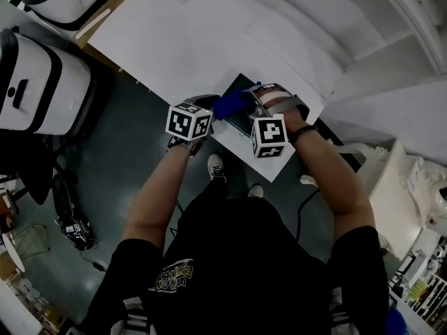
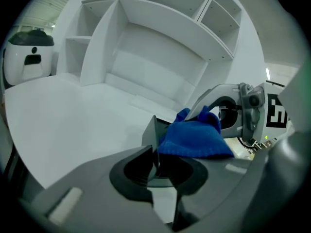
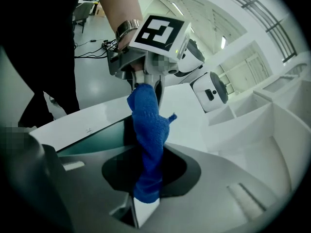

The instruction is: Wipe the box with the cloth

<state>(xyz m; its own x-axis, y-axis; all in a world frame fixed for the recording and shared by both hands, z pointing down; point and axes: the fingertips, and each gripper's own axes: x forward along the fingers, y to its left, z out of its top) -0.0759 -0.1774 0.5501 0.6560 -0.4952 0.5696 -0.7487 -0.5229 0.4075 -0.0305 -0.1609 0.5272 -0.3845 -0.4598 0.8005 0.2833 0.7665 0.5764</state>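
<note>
Right gripper view, right gripper (image 3: pixel 141 194) clamped on blue cloth (image 3: pixel 148 140), left gripper (image 2: pixel 156 171) pinching box (image 2: pixel 149 130) wall (dark teal).

We find table (image 2: pixel 73 115) bare, open beyond box (image 2: pixel 151 130); shelf unit (image 2: pixel 155 57) walls rear; left gripper (image 2: pixel 156 161), right gripper (image 3: pixel 146 193), cloth (image 3: pixel 148 130) crowd near edge.

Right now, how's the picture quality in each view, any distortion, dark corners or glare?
Head view: dim overall, floor murky, white table brightest, no obvious blur. Left gripper view: fisheye bends the shelves, corners black, cloth fairly sharp. Right gripper view: same round vignette, ceiling lights the brightest spots, cloth crisp.
</note>
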